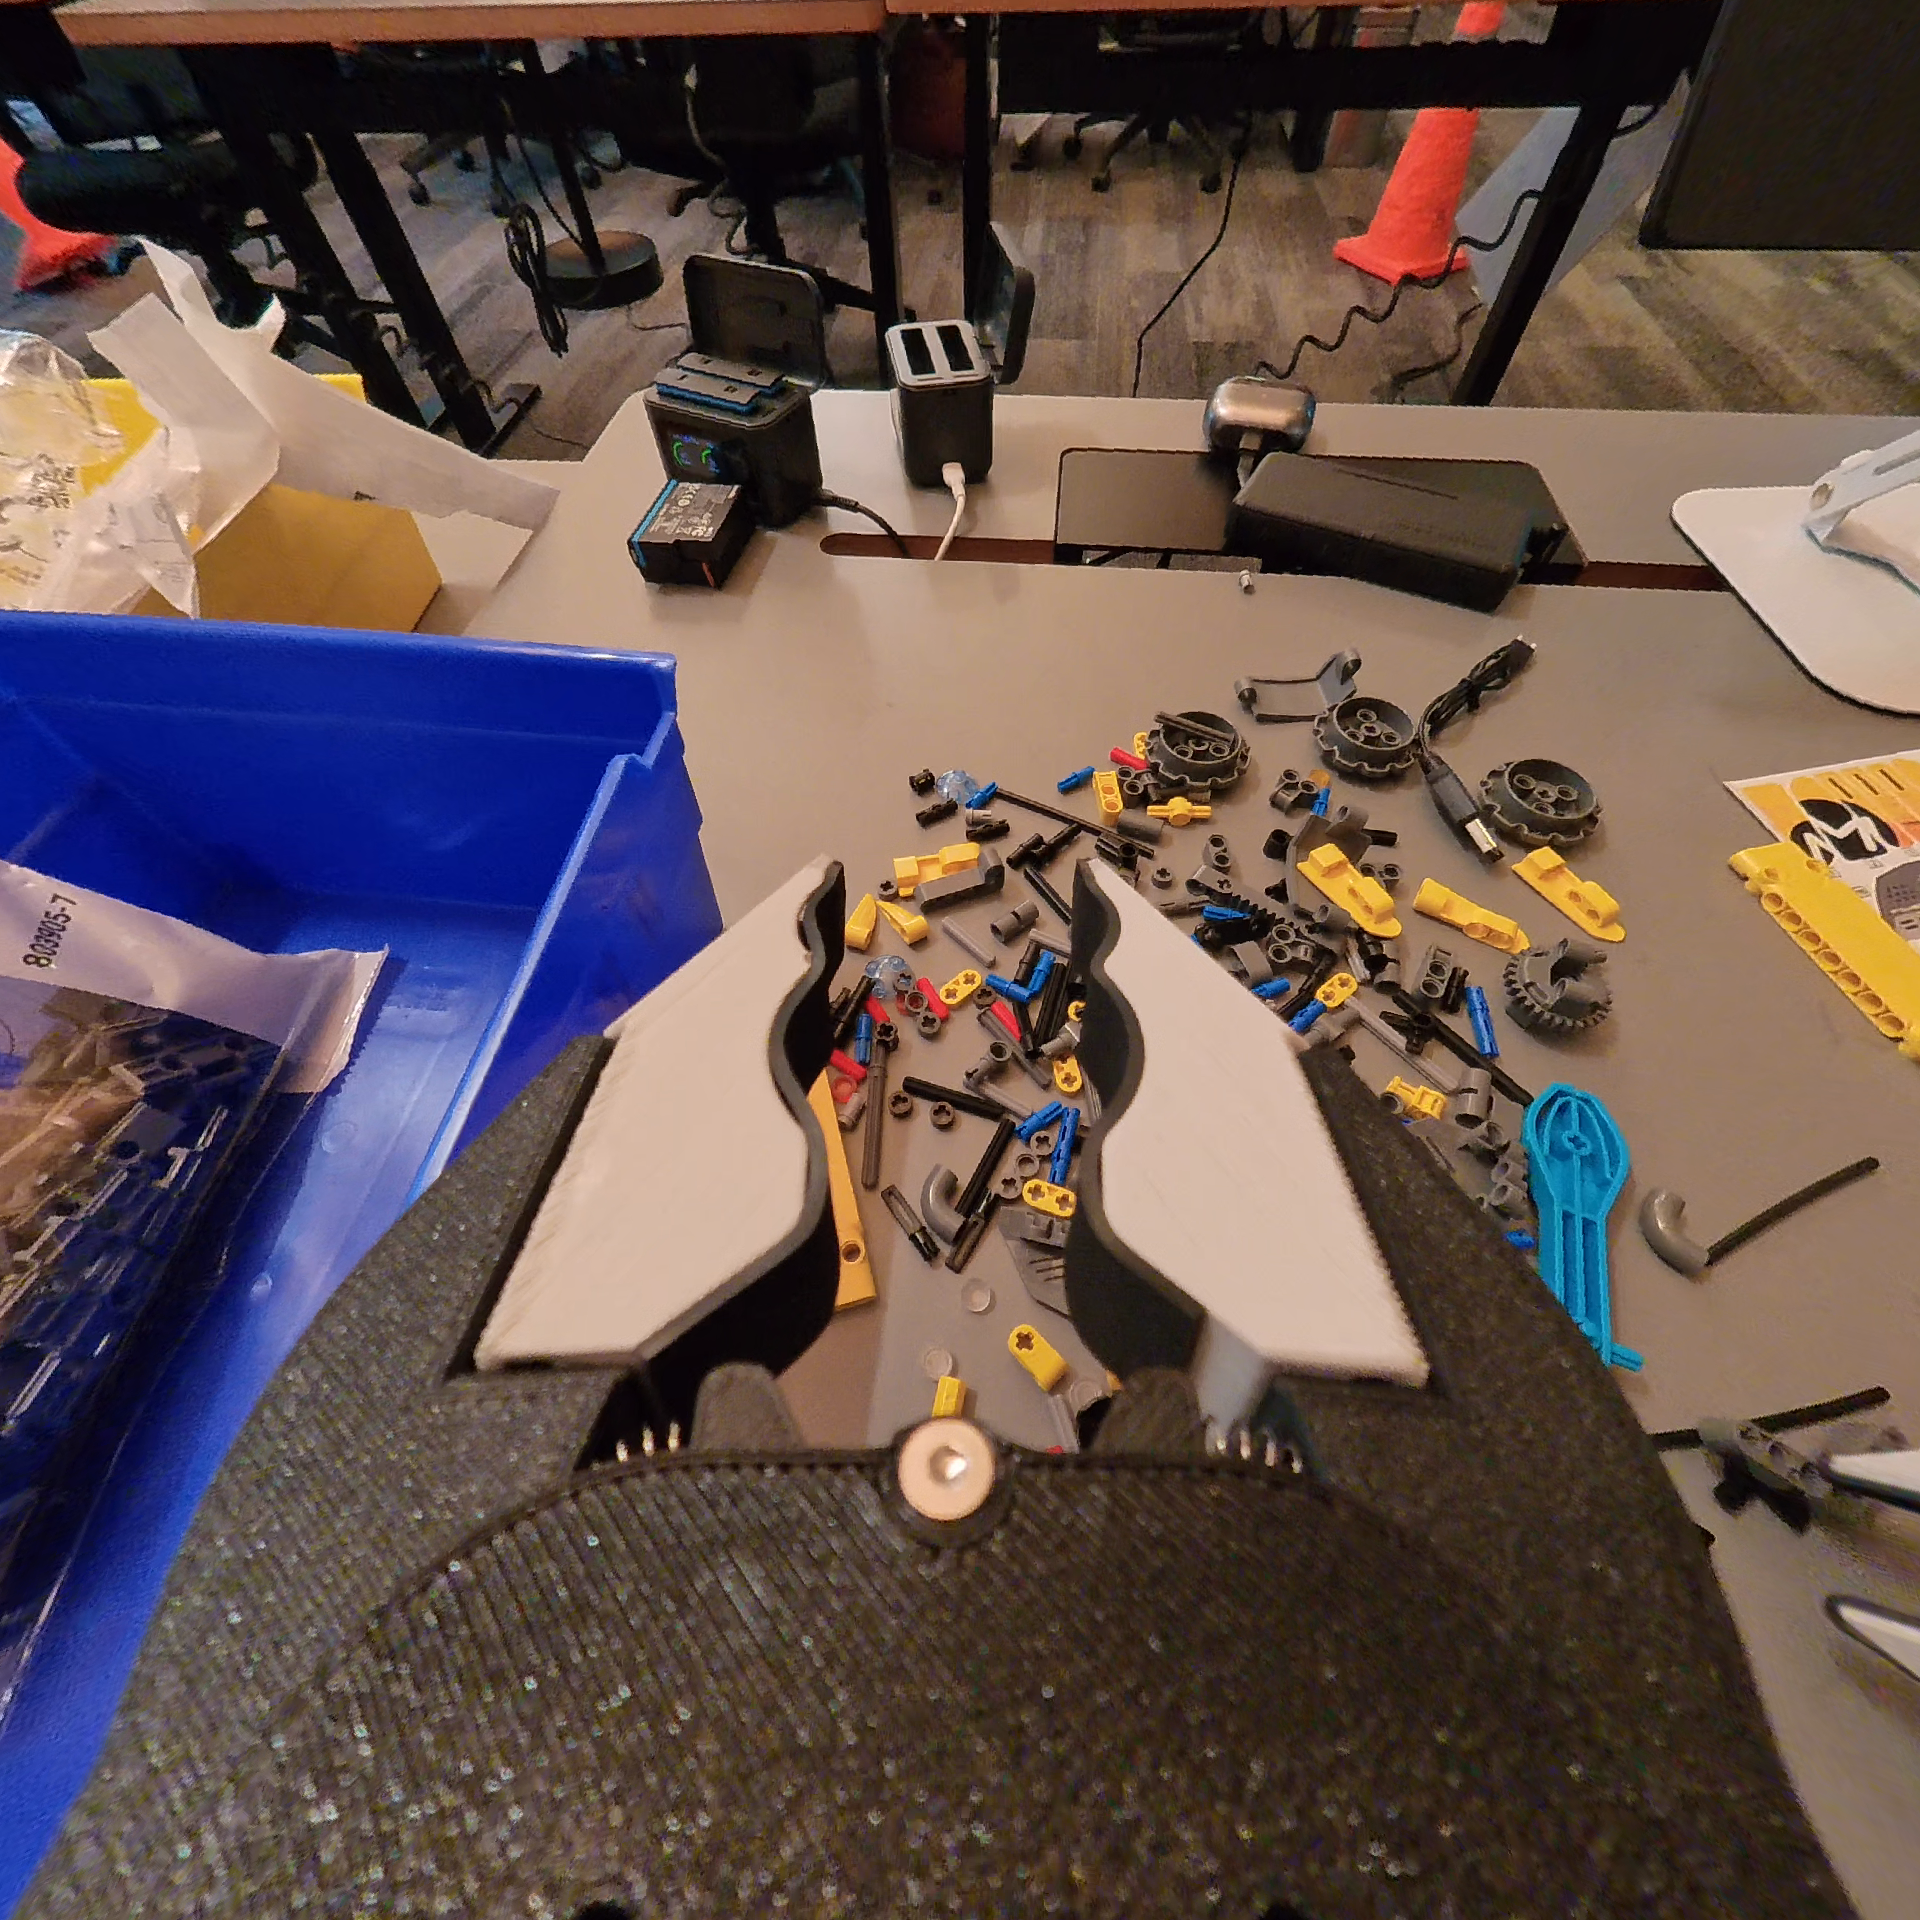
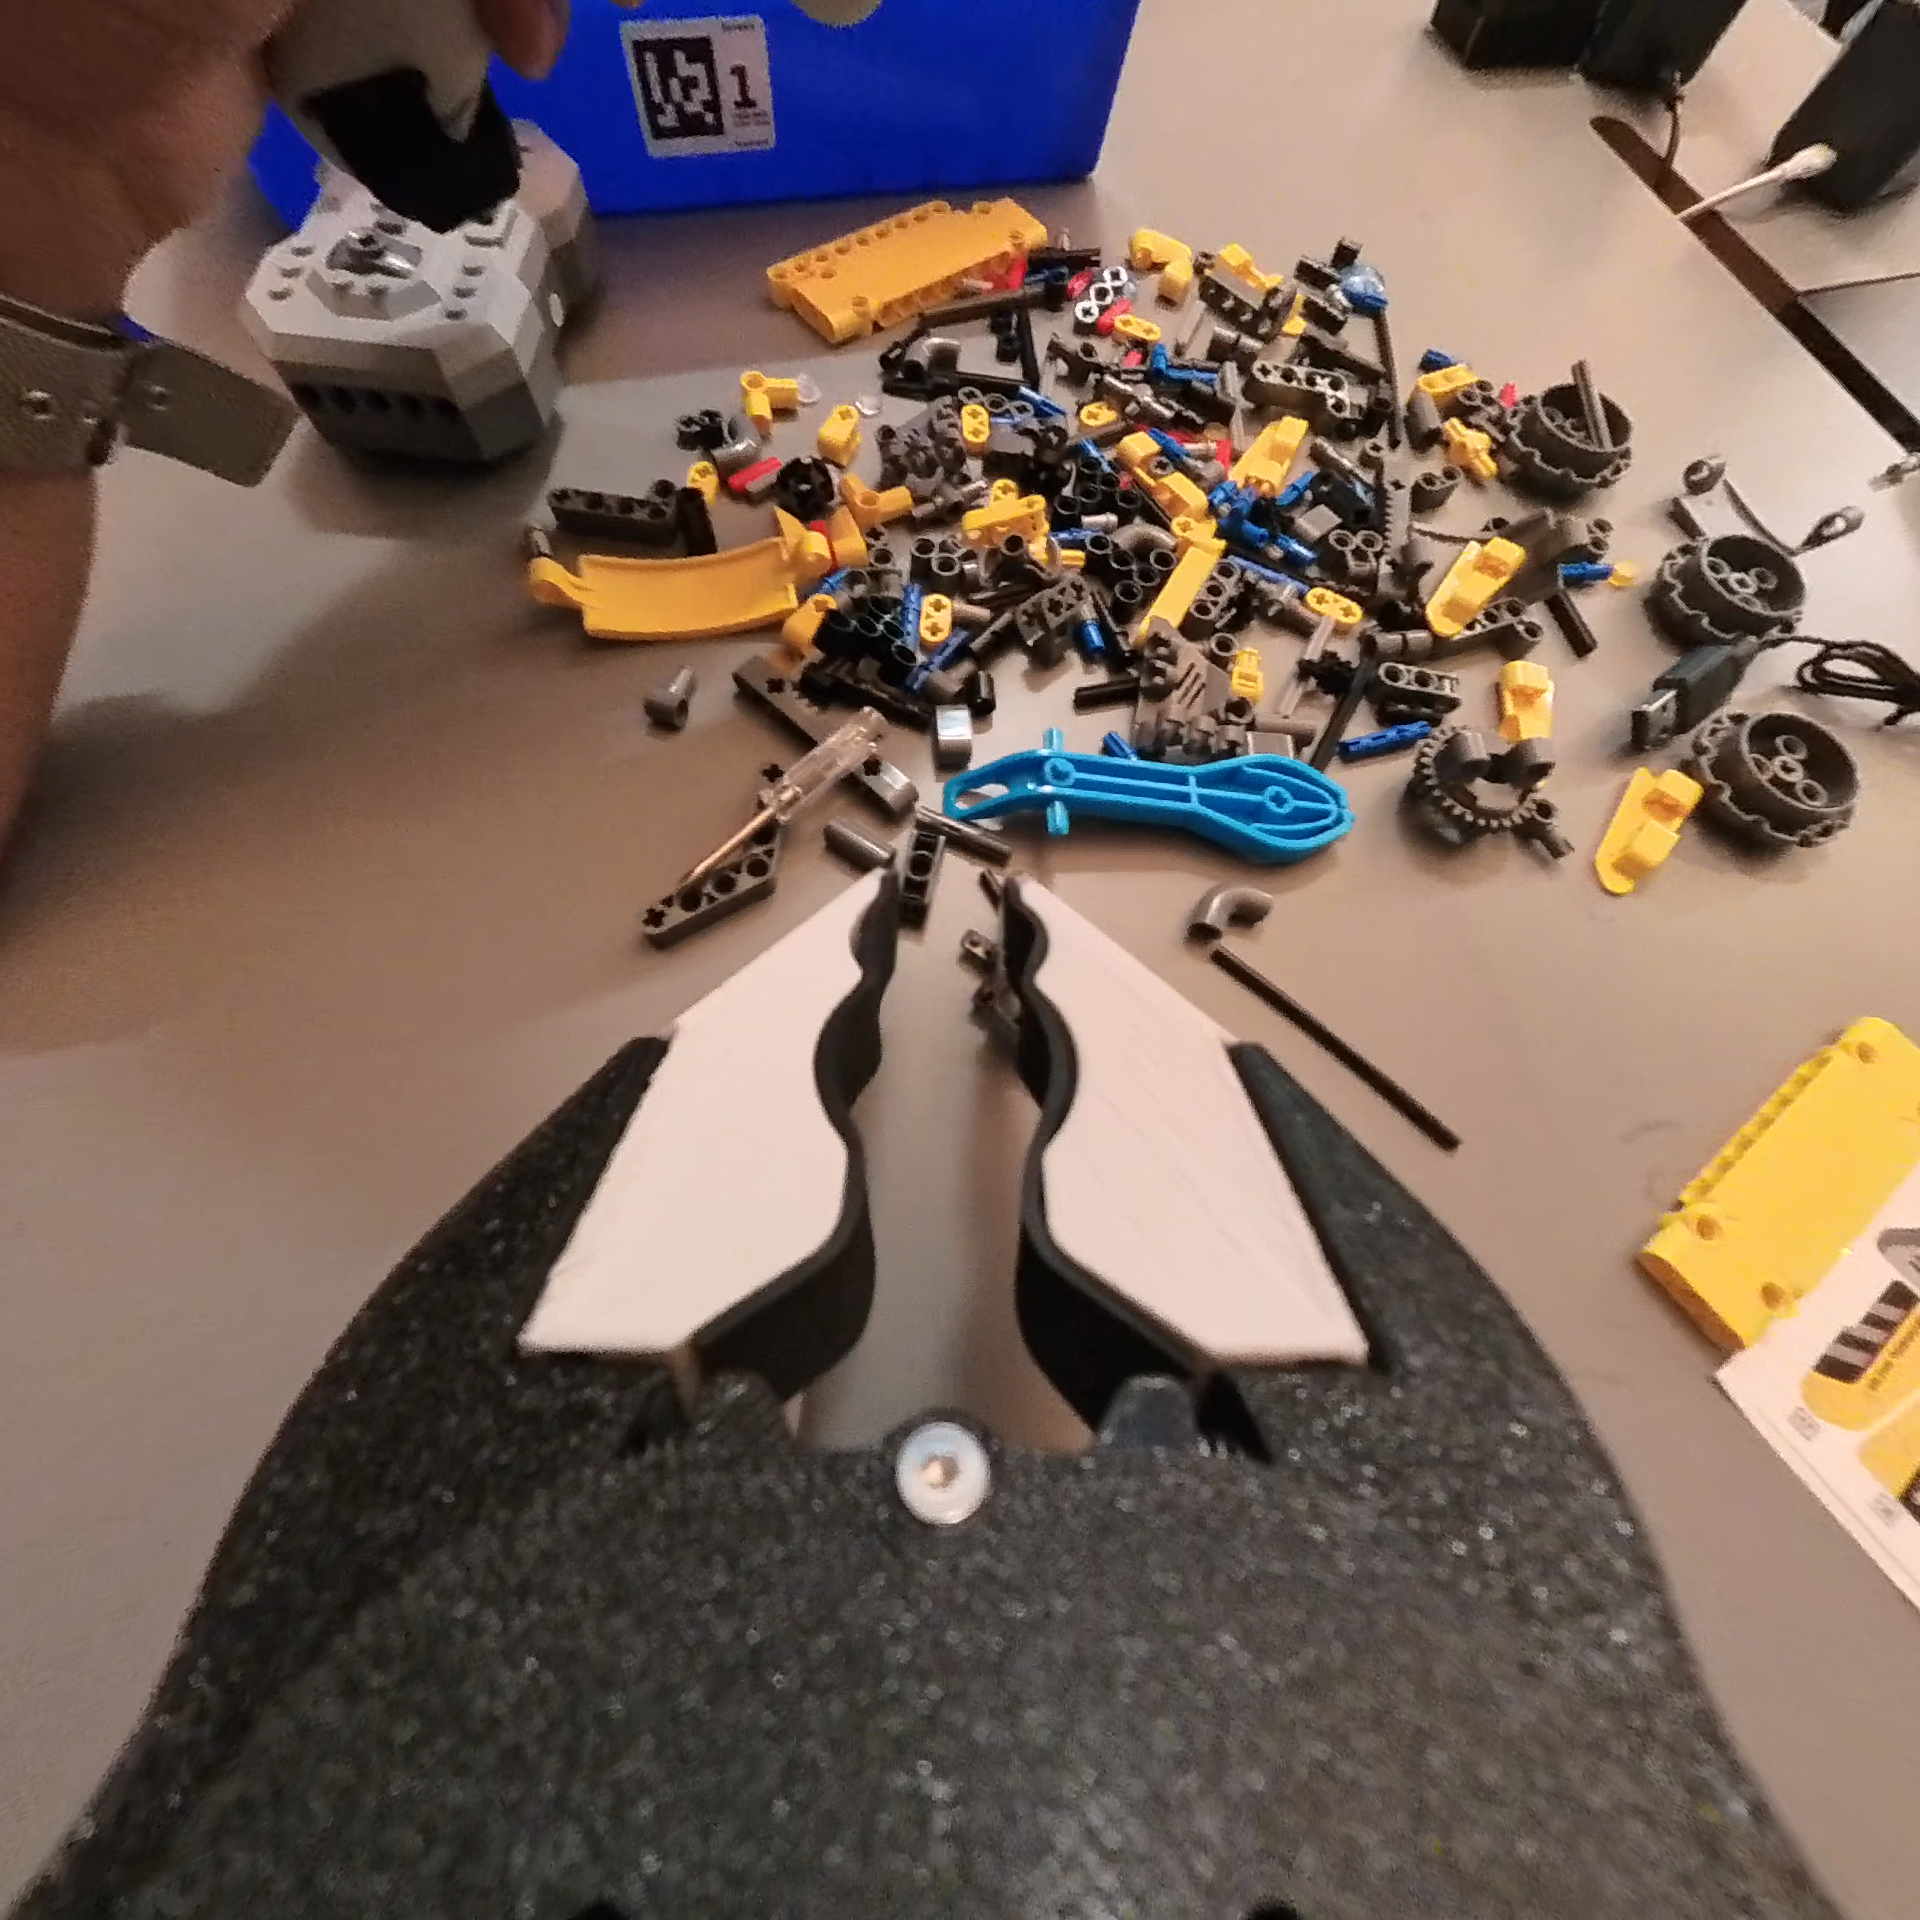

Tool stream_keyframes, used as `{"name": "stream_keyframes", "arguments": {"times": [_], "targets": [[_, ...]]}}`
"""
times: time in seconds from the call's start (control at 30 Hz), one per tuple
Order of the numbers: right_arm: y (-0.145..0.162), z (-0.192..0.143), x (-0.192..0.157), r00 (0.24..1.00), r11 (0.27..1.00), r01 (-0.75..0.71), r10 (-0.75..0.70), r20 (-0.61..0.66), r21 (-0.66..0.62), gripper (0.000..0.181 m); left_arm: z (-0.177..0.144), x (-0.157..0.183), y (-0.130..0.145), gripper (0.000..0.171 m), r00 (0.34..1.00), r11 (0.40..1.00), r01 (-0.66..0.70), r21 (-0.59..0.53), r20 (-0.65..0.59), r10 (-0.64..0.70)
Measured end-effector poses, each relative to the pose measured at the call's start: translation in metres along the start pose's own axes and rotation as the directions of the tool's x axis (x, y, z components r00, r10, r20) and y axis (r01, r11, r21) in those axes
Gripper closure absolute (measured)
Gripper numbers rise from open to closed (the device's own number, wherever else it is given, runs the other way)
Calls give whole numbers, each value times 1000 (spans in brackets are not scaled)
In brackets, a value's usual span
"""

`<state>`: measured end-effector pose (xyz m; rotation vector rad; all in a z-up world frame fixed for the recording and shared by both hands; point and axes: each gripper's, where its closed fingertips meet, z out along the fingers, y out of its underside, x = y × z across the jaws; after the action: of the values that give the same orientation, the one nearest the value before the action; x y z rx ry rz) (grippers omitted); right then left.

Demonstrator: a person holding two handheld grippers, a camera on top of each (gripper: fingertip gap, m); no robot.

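Note:
A pile of small construction-toy parts (image 1: 1195, 935), yellow, black, grey and blue, lies on the grey table (image 1: 1039, 665). My left gripper (image 1: 958, 878) is open and empty, hovering over the near left part of the pile. My right gripper (image 2: 951, 888) is open with a narrow gap, low at the pile's (image 2: 1143, 540) near edge. A small dark grey part (image 2: 982, 977) lies against its right finger's inner face, and a short black beam (image 2: 920, 868) lies at its left fingertip. A light-blue tool (image 2: 1153, 805) lies just beyond.
A blue bin (image 1: 312, 831) holding a plastic bag stands left of the pile. Chargers (image 1: 727, 447) and a black box (image 1: 1382, 520) line the far edge. Yellow panels (image 2: 1787, 1184) and printed sheets lie right. A hand holds a grey device (image 2: 416, 332) near the bin (image 2: 862, 104).

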<state>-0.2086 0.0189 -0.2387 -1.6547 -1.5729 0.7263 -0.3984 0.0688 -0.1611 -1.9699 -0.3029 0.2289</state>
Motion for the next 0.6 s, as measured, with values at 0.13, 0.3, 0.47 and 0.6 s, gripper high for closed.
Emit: {"name": "stream_keyframes", "arguments": {"times": [0.13, 0.3, 0.47, 0.6], "targets": [[-4, 1, -10, 999, 999, 28, -29, 30, 16, 162, 0, 0, 1, 128, 1000, 1000, -1, -4, 0, 1], [-3, 3, -17, 998, 999, 50, -51, 45, 10, 162, 0, 1, 0, 128, 1000, 1000, -3, -3, -1, 3], [-8, 4, -34, 988, 999, -13, 7, 151, 41, 162, 0, 1, 0, 128, 1000, 1000, -3, -3, -2, 3], [-9, 4, -36, 983, 998, -42, 34, 181, 39, 161, 1, 1, 1, 128, 1000, 1000, -3, -5, -1, 3]]}}
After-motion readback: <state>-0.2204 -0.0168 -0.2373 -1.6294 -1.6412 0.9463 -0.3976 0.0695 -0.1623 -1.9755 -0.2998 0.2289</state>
